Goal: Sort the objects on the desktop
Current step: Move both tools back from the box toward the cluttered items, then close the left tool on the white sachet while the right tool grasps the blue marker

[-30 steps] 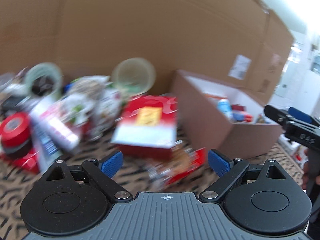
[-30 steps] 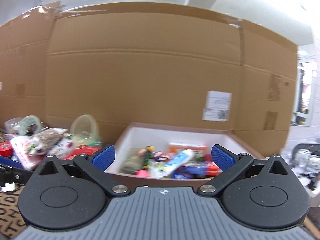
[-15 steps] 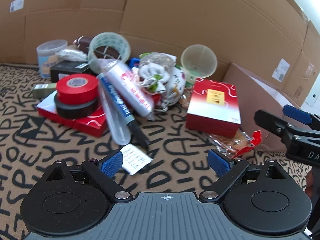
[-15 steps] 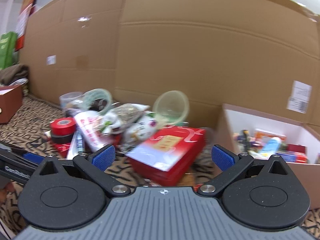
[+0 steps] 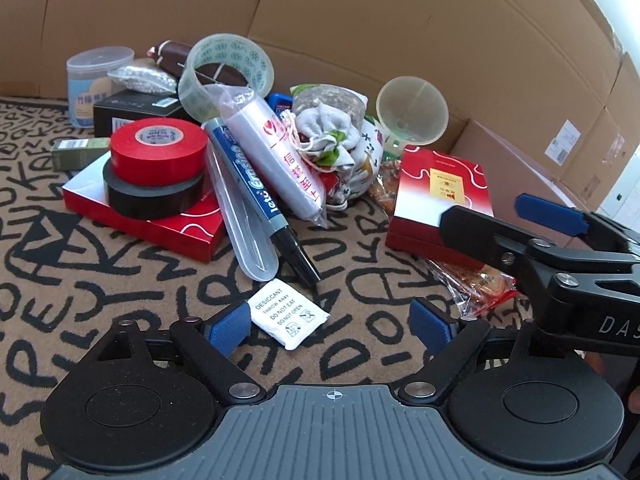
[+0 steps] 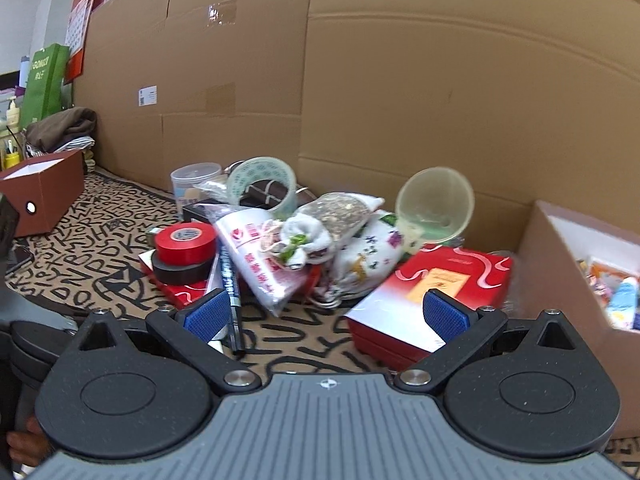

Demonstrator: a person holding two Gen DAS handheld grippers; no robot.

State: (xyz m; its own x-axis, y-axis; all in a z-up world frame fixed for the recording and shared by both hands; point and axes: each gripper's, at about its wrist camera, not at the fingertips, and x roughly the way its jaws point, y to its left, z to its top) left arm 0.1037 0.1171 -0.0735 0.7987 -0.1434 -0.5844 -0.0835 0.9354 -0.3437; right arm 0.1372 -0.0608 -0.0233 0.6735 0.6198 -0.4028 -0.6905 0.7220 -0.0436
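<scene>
A pile of desktop objects lies on the patterned mat. A red tape roll (image 5: 158, 150) sits on a black roll on a flat red box. A blue marker (image 5: 256, 192), a white wrapped tube (image 5: 276, 156), a drawstring pouch (image 5: 328, 140) and a desiccant packet (image 5: 289, 318) lie near it. A red gift box (image 5: 440, 196) lies to the right, also in the right wrist view (image 6: 432, 296). My left gripper (image 5: 332, 326) is open and empty just above the packet. My right gripper (image 6: 326, 312) is open and empty, before the gift box; it shows in the left wrist view (image 5: 516, 220).
A brown sorting box (image 6: 576, 280) with several items stands at the right. A clear tape ring (image 5: 226, 72), a plastic jar (image 5: 96, 80) and a funnel-like cup (image 5: 412, 110) stand against the cardboard wall (image 5: 360, 20). Another brown box (image 6: 44, 188) stands far left.
Both grippers have swung left from the sorting box to the pile. The left gripper has come lower and closer to the desiccant packet. Both stay open.
</scene>
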